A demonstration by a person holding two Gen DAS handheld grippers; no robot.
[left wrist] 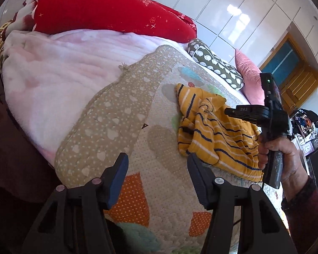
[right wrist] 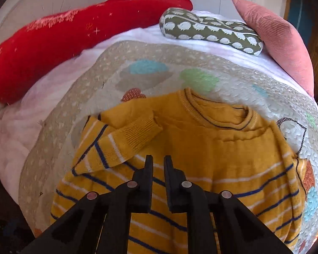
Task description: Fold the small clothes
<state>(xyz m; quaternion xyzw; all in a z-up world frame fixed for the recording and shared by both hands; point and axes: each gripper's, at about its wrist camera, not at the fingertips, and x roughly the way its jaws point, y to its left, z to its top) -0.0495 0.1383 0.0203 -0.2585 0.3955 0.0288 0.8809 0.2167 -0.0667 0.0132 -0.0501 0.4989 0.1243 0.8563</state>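
Note:
A small yellow sweater (right wrist: 203, 148) with navy and white stripes lies on the patterned quilt (right wrist: 108, 67), collar away from me, left sleeve (right wrist: 125, 139) folded in over the chest. It also shows in the left wrist view (left wrist: 218, 135), bunched at the right. My left gripper (left wrist: 158, 160) is open and empty, hovering over the quilt (left wrist: 125, 110) left of the sweater. My right gripper (right wrist: 158, 160) hovers over the sweater's striped body, jaws nearly closed with a narrow gap, nothing held. In the left wrist view the right gripper's body (left wrist: 271, 114) and the hand holding it sit over the sweater.
A red cushion (left wrist: 99, 6) and a pink blanket (left wrist: 53, 72) lie beyond the quilt. A green hedgehog-print pillow (right wrist: 209, 29) and a pink corduroy cushion (right wrist: 279, 40) sit at the far right. White wardrobe doors (left wrist: 233, 10) stand behind the bed.

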